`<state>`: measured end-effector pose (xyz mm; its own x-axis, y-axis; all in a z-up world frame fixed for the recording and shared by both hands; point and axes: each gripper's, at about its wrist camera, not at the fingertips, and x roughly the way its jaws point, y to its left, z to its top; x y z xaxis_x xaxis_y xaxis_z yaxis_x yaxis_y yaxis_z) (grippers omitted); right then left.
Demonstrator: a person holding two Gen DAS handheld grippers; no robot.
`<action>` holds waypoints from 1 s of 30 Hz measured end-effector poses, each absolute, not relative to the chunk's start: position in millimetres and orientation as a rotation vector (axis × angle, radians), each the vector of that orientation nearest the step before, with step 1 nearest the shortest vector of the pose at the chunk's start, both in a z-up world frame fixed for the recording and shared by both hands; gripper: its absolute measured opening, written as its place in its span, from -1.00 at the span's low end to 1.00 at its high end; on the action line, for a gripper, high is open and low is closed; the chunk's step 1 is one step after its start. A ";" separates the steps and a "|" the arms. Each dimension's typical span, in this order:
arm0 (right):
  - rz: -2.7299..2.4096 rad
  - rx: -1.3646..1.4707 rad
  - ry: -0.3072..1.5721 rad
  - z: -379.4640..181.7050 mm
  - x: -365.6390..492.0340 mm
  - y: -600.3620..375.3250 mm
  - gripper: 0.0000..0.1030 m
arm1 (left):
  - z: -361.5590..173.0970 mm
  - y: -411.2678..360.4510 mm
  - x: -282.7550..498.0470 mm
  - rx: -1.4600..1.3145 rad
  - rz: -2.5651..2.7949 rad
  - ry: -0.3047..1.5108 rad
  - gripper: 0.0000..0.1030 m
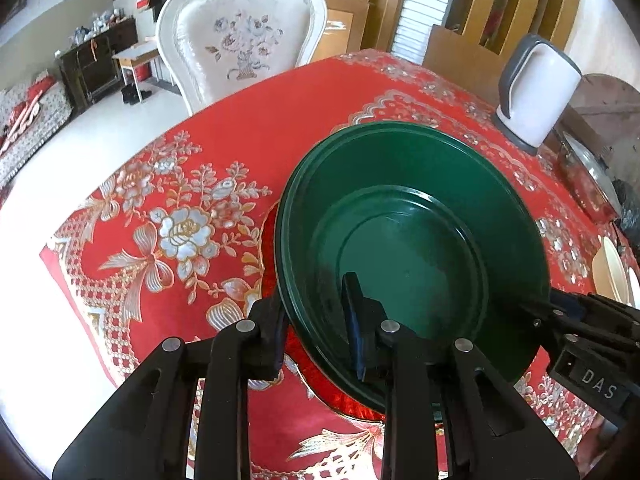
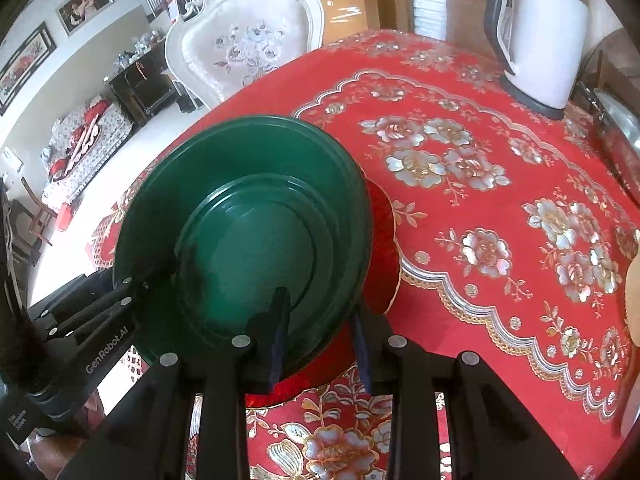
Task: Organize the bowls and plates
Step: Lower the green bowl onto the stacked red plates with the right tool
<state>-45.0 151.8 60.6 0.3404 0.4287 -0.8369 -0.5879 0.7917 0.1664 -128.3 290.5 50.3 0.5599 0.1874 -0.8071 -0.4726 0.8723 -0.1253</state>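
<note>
A stack of dark green plates sits over a red plate on the red flowered tablecloth. My left gripper straddles the stack's near-left rim, one finger outside and one inside the plate, with a gap still between them. My right gripper straddles the same green plates at the near-right rim, above the red plate. Each gripper shows at the edge of the other's view. Whether the pads touch the rim is unclear.
A white electric kettle stands at the table's far right, with a glass-lidded pot beside it. Cream bowls sit at the right edge. A white upholstered chair stands behind the table.
</note>
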 end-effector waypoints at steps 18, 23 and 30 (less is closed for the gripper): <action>0.675 -0.054 1.051 66.5 -39.8 135.1 -0.35 | 64.7 297.7 -133.3 -0.390 0.395 0.828 -0.07; 0.671 -0.015 1.032 74.3 -40.3 122.1 -0.35 | 76.3 292.0 -135.4 -0.392 0.384 0.787 0.10; 0.660 0.033 1.015 81.8 -40.2 100.5 -0.35 | 84.8 274.3 -129.2 -0.340 0.385 0.779 0.24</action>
<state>-40.2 100.5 81.8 0.3520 0.5248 -0.7750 -0.4955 0.8070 0.3214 -129.2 274.3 84.8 0.6493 0.2085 -0.7314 -0.4546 0.8774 -0.1534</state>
